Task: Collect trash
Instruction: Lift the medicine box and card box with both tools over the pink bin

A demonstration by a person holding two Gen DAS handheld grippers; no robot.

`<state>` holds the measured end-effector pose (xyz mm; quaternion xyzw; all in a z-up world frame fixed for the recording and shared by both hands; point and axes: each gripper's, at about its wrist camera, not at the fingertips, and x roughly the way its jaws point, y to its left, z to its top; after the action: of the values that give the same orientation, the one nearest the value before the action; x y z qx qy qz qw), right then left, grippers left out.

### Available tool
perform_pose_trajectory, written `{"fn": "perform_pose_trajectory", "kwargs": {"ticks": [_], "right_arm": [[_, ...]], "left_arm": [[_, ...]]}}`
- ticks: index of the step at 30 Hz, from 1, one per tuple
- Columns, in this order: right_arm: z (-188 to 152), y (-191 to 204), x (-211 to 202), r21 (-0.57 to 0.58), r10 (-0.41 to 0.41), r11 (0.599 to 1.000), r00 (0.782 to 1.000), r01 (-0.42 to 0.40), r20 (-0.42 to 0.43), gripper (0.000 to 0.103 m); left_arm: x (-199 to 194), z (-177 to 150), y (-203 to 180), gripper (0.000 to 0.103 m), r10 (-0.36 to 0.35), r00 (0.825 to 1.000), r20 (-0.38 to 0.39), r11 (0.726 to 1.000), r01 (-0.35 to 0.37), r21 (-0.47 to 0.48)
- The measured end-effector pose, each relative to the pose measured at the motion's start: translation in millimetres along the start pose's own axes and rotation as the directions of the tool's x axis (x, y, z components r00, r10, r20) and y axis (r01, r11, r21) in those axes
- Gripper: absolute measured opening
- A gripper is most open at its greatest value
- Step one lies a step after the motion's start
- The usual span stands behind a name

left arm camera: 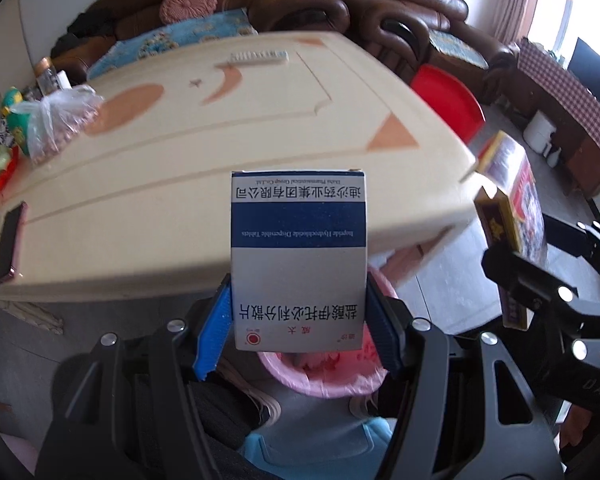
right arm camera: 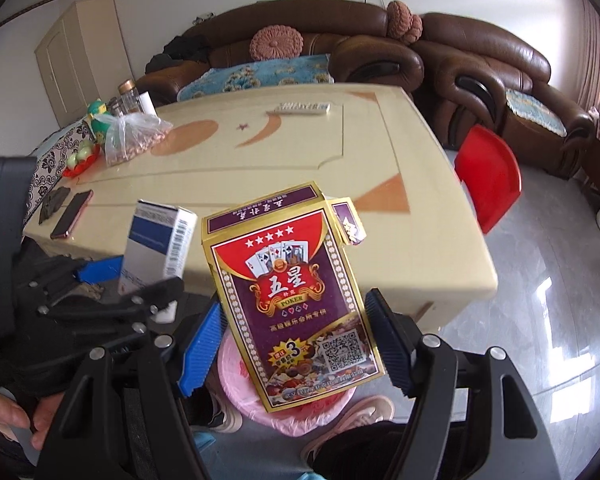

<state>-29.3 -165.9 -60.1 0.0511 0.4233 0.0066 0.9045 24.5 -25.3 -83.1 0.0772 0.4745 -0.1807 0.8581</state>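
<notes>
From the left wrist, the medicine box is seen clamped upright between the pads of the left gripper, its long axis running up the frame; the pink-lined bin lies directly below it (the drop is judged nearly aligned).

From the right wrist, the playing-card box is held tilted in the right gripper, with the bin beneath its lower end.

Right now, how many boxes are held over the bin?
2. The medicine box sits in the left gripper; the playing-card box sits in the right gripper, its jaws looking loose. Both hang above the pink-lined bin.
</notes>
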Motion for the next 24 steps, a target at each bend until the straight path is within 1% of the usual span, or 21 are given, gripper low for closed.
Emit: {"fn": "perform_pose_trajectory", "kwargs": {"ticks": [7,14,20,24], "right_arm": [[-21,-6,25,0.033,0.011,0.999,0.998,-0.009,-0.064,0.068],[-38,-15,55,0.063,0.015,0.998,0.991,-0.007,-0.135,0.068],[-53,-25,86,0.090,0.026,0.996,0.979,-0.008,-0.201,0.068],[-65,-32,108,0.120,0.043,0.993,0.968,-0.013,-0.248,0.068]], "left_arm": [[22,-19,-8,0.061,0.022,0.998,-0.050,0.999,-0.020,0.037],[49,-29,-11,0.061,0.014,0.994,-0.105,0.999,-0.009,0.046],[80,-41,-10,0.061,0.005,0.985,-0.171,0.999,0.003,0.043],[101,-50,-8,0.061,-0.005,0.976,-0.216,0.999,0.012,0.030]]}}
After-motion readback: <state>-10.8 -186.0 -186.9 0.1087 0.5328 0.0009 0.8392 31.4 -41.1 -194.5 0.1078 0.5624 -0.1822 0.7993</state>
